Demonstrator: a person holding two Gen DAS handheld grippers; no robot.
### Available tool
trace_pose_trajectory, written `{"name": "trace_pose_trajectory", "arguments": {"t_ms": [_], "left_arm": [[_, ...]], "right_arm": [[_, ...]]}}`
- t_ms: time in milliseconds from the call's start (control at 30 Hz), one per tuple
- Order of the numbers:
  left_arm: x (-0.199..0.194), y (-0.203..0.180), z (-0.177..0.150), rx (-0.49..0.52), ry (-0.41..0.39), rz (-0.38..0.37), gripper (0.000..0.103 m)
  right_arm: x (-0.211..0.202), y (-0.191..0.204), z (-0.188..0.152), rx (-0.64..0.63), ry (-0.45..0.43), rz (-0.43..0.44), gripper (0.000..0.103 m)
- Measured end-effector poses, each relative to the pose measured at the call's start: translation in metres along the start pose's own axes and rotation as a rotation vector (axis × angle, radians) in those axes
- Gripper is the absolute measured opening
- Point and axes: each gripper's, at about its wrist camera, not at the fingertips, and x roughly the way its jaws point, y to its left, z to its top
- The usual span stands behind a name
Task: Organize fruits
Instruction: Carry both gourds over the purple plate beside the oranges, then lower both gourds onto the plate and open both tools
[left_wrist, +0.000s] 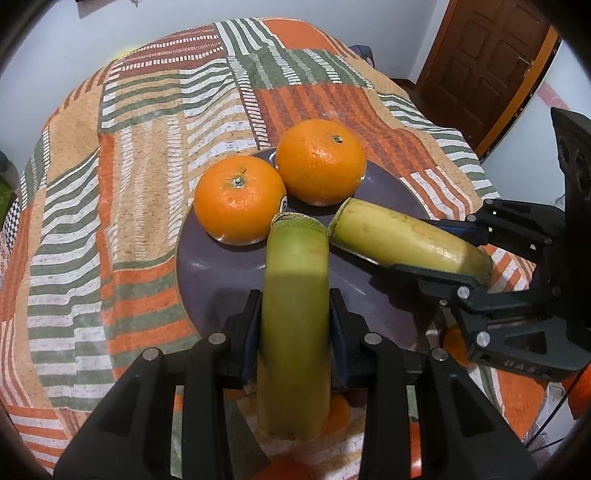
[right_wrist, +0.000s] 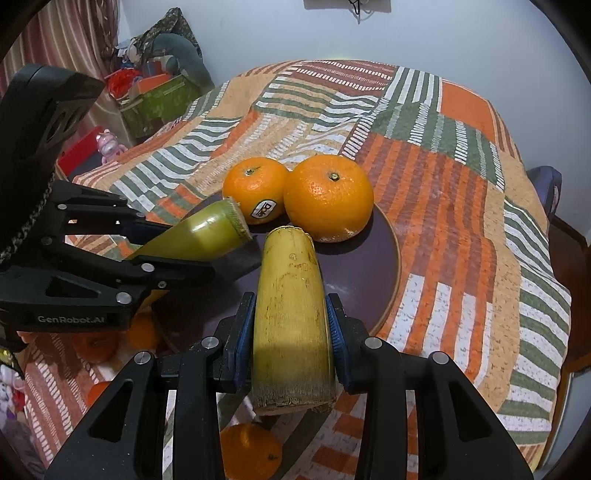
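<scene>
A: Two banana pieces, one per set of tongs. Item one: the greener banana piece (left_wrist: 295, 325), pinched between the blue pads of the left tongs (left_wrist: 295, 321), its cut end over the near part of the dark plate (left_wrist: 221, 273), close by the stickered orange.

B: Item two: the yellower banana piece (right_wrist: 291, 314), pinched by the right tongs (right_wrist: 291, 325), both pads pressed to its sides. Its far cut end sits above the plate, just short of the larger orange. Whether either piece touches the plate I cannot tell.

A: Oranges on the plate, count two. The orange with the label (right_wrist: 255, 190) on the left, the bigger orange (right_wrist: 328, 197) to its right, touching or nearly so, both stem-up, at the plate's far edge.

B: The two banana ends angle toward each other near the plate's middle, close together but apart.

A: Loose stock: another orange (right_wrist: 251, 452) lies on the surface below the right tongs, off the plate. More orange shapes show under the left tongs' body, partly hidden.

B: Support: a round surface (right_wrist: 461, 177) under a patchwork cloth of orange, green and white stripes. The plate lies on the near half.

A: Surroundings: a brown wooden door (left_wrist: 484, 62) beyond the surface in the left wrist view; a green box (right_wrist: 155, 105) of clutter and a small pink toy (right_wrist: 109, 146) on the floor side in the right wrist view.
</scene>
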Motion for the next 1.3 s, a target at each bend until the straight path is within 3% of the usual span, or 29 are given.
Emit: {"name": "trace_pose_trajectory", "arguments": {"t_ms": [533,767,1000,1133,1300], "left_arm": [[0.007,-0.001,0.004,0.002,0.015,0.008,0.034],[0.001,-0.004,0.003,-0.006,-0.002,0.018,0.035],[-0.029,-0.005,-0.006,-0.033,-0.057,0.037,0.044],[-0.052,-0.004,-0.014,-0.057,-0.091,0.039,0.045],[-0.083,-0.01,-0.027,-0.057,-0.141,0.068,0.048]], "right_arm": [[0.009,-0.002,0.004,0.017,0.002,0.014,0.034],[0.006,0.003,0.001,0.019,-0.005,-0.02,0.034],[-0.018,0.006,0.001,0.054,-0.028,0.007,0.036],[-0.039,0.014,-0.001,0.046,-0.066,-0.016,0.043],[-0.066,0.024,-0.005,0.042,-0.104,-0.036,0.043]]}}
